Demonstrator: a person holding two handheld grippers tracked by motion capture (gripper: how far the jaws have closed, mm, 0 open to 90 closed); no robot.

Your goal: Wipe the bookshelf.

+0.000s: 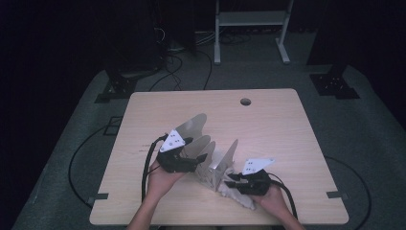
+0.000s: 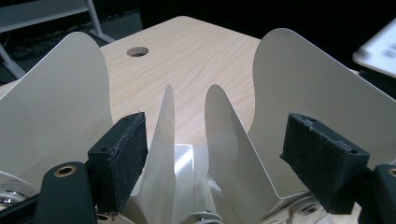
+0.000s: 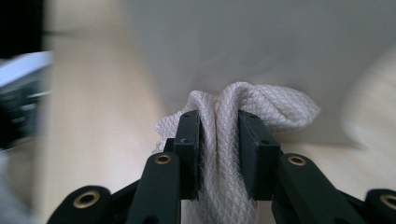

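On the wooden table (image 1: pixel 268 115) we saw a fan (image 1: pixel 210 153) with pale blades. The blades rose between the spread pads of the left gripper (image 2: pixel 219 158), which gripped nothing. The right gripper (image 3: pixel 218 149) pinched a whitish, diamond-textured cloth (image 3: pixel 252 105) against a blade, near the table's front edge.

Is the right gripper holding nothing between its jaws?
No: the right gripper has its pads pressed on a bunched white cloth.

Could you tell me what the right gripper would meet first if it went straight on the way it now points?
Probably the pale fan blade. The right gripper is shut on a white cloth, and in its own view that bunched cloth already sits close against the blade's broad face, though the blur leaves the gap unclear.
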